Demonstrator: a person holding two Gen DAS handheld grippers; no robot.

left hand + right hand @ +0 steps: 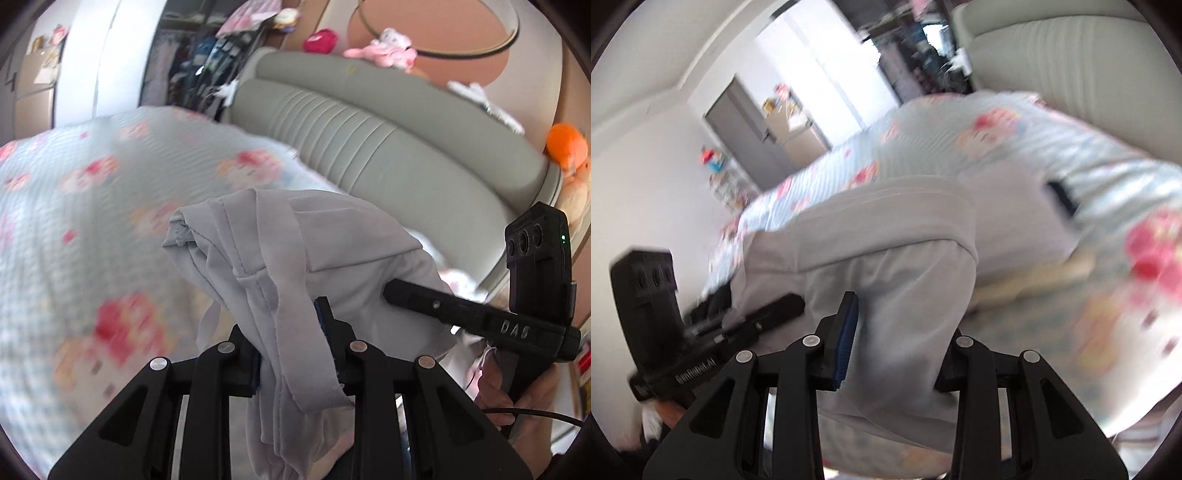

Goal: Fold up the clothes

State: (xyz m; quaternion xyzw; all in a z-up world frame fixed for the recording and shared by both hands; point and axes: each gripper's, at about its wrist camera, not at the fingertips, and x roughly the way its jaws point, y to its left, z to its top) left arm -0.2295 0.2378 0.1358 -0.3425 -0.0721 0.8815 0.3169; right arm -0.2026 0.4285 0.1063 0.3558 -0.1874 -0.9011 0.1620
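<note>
Both tools are clamped on one pale grey garment (295, 258), lifted in a bunch above the floral bedspread (74, 221). The left tool (295, 354) and right tool (897, 347) each pinch cloth. No neat fold shows; folding seems under way.

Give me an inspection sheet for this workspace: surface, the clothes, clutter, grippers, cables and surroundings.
Surface: bed with a floral quilt, blurred by motion.
Job's things: pale grey garment, bunched and lifted off the quilt, held between both grippers.
Clutter: plush toys on the ledge above the padded headboard; orange toy at its end.
Grippers: left gripper shut on the garment; right gripper shut on it as well.
Cables: one black cable by the right hand.
Surroundings: bright window, grey door, hanging clothes.
</note>
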